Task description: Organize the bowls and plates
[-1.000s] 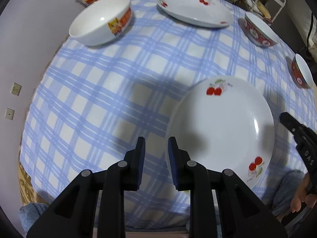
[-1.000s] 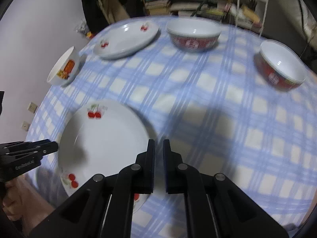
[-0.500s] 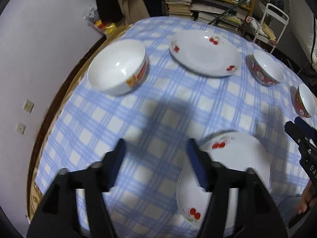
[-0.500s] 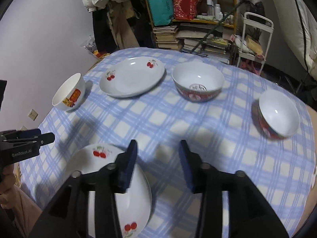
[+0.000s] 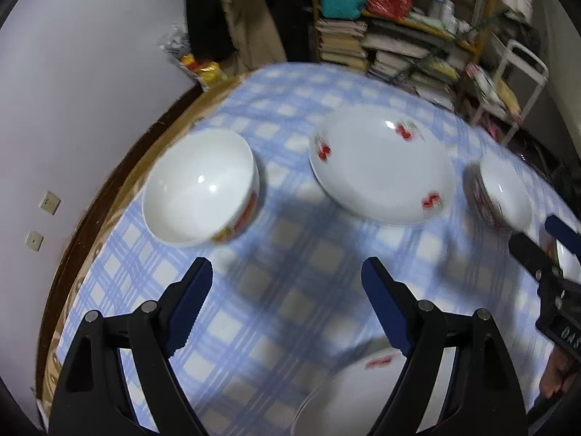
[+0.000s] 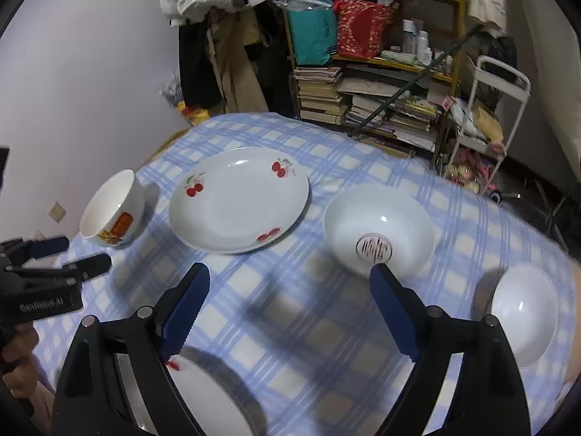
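Observation:
On a blue checked tablecloth [image 6: 308, 327] stand a white cherry plate [image 6: 238, 200], also in the left wrist view [image 5: 381, 167], and a second cherry plate at the near edge [image 6: 203, 399] [image 5: 356, 399]. A white bowl with an orange picture [image 5: 199, 190] [image 6: 112, 210] stands at the left. A red-patterned bowl [image 6: 379, 229] [image 5: 503, 196] and another bowl [image 6: 523, 312] stand at the right. My left gripper [image 5: 287, 294] is open and empty above the cloth. My right gripper [image 6: 290, 298] is open and empty above the cloth.
A round wooden table edge [image 5: 109, 200] shows at the left beside the wall. Behind the table are a bookshelf with stacked books [image 6: 370, 91], hanging clothes [image 6: 218, 36] and a white metal rack [image 6: 486, 120]. The other gripper shows at the frame side [image 6: 43, 276] [image 5: 552, 272].
Both grippers have opened wide from shut and have drawn back and up from the near plate. The views now take in more of the far table and the room.

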{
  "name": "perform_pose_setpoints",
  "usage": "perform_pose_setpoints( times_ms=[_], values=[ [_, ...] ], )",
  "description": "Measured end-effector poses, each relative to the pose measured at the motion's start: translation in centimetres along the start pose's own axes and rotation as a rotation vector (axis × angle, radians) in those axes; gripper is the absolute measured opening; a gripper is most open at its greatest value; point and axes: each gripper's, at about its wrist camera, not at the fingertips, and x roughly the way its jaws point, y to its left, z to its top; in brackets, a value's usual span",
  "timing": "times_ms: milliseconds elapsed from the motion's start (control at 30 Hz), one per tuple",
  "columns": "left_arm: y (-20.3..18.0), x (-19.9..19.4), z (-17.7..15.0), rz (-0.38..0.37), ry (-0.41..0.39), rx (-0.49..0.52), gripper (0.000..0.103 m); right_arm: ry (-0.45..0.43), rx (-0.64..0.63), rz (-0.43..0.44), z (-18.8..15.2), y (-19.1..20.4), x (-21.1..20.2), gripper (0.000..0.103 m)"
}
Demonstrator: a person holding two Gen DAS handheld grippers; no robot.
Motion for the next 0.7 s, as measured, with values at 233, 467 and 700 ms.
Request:
perform_pose_setpoints(
  times_ms=[233,467,700],
  values=[
    [-1.6,2.7,1.4,-0.020,0.037,-0.016,0.083,-0.010,0.102,0.009,2.2,-1.8,1.7,0.094],
    [-3.7,5.1,2.6,-0.041,0.034,-0.006,0.083,-0.030,0.059,0.000,4.2,-2.0,3.4,0.094],
    [-4.9,7.4,4.8,-0.079,0.051,0.039,0.083,0.012,-0.041,-0.022,7.1,-1.5,6.3,0.089]
  ],
)
